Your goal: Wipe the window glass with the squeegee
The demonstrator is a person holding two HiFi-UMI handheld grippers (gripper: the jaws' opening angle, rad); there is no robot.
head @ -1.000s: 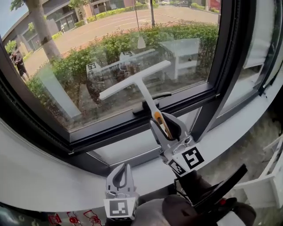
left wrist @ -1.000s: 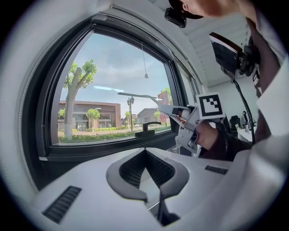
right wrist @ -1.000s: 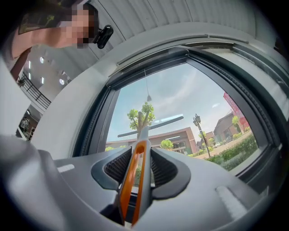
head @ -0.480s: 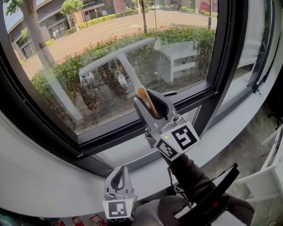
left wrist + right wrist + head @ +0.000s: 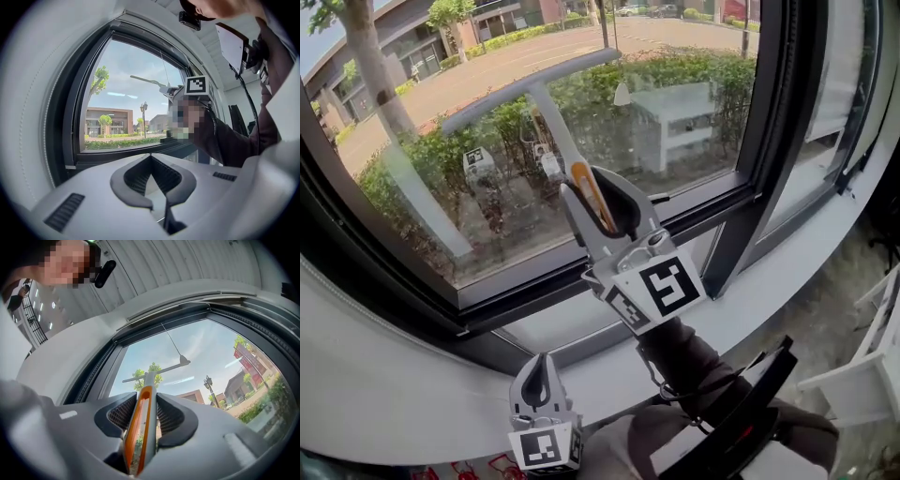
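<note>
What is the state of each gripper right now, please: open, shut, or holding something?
Left gripper: shut, nothing between its jaws.
Right gripper: shut on the squeegee, gripping its handle.

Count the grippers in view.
2. The right gripper is raised at the window glass, shut on the squeegee; the left gripper sits low by the sill, shut and empty.

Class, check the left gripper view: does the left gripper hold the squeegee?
No, the left gripper is shut, with nothing between its jaws.
</note>
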